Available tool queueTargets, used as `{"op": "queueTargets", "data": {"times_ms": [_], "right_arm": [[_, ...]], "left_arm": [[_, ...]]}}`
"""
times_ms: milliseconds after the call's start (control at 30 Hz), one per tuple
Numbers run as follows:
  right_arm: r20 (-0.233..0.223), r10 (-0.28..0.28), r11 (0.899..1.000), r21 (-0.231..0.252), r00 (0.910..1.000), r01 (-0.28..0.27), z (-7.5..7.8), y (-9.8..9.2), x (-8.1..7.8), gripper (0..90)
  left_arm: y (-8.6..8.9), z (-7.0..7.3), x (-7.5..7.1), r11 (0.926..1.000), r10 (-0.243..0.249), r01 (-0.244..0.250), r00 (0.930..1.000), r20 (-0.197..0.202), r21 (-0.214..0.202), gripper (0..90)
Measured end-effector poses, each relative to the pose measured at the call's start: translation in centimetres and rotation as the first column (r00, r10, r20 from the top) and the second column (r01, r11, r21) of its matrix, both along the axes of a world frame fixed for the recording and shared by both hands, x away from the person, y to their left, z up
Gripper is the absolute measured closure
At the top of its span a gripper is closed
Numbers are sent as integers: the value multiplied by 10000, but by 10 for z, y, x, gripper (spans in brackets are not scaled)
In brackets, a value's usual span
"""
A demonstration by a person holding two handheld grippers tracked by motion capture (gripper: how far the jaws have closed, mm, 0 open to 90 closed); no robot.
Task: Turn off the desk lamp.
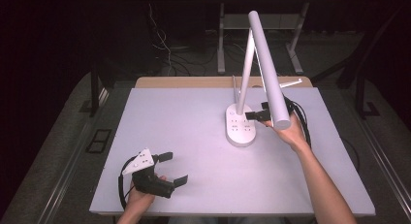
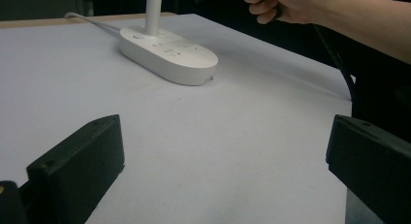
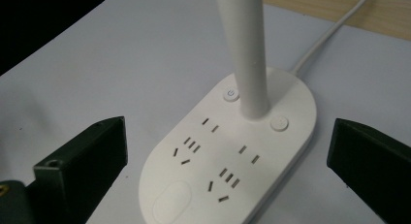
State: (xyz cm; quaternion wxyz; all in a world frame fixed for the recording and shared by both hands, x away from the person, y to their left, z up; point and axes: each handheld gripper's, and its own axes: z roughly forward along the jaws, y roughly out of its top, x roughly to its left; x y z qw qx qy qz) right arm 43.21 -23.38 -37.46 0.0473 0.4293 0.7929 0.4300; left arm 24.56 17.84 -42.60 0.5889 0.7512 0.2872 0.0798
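Note:
A white desk lamp stands at the table's back right. Its oval base (image 1: 241,128) carries several sockets, with a thin stem (image 1: 245,69) rising from it and a long tubular head (image 1: 269,64) leaning toward me. My right gripper (image 1: 257,111) hovers open just right of the base. In the right gripper view the gripper (image 3: 228,136) looks down on the base (image 3: 194,185), one jaw on each side above it, not touching; a power button (image 3: 231,94) and a round button (image 3: 279,123) flank the stem (image 3: 245,54). My left gripper (image 1: 173,168) is open at the front left, holding nothing.
A white mat (image 1: 194,136) covers the table, with a wooden strip (image 1: 184,82) along the back. The lamp's white cable (image 3: 334,27) runs off the back edge. Black gripper cables (image 1: 300,117) trail at the right. In the left gripper view the base (image 2: 169,54) lies well ahead.

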Motion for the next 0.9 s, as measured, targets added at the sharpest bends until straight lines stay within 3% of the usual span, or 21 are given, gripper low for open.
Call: {"op": "queueTargets", "data": {"times_ms": [33,167,200,267,400,567,900], "right_arm": [[-22,16,10000,90,10000,-16,-1,0,3,71],[81,-242,9989,402,9997,238,-6,-2,9,75],[59,-325,9979,560,9995,321,-10,-4,13,165],[76,-448,9969,648,9990,442,-14,-6,17,172],[-73,-533,9952,824,9986,537,-21,-11,22,279],[-217,-571,9953,765,9981,586,-26,-12,26,351],[-325,-625,9944,834,9975,650,-36,-15,33,583]], "left_arm": [[0,0,0,10000,-10,10,10000,-4,29,0],[-1,0,0,10000,-49,49,10000,7,62,0],[-1,0,0,10000,-43,43,10000,0,63,0],[-1,0,0,10000,-31,31,10000,9,31,0],[0,0,0,10000,-12,12,10000,9,-2,0],[0,0,0,10000,1,-1,10000,-6,-5,0],[1,0,0,10000,12,-12,10000,-32,24,0]]}}
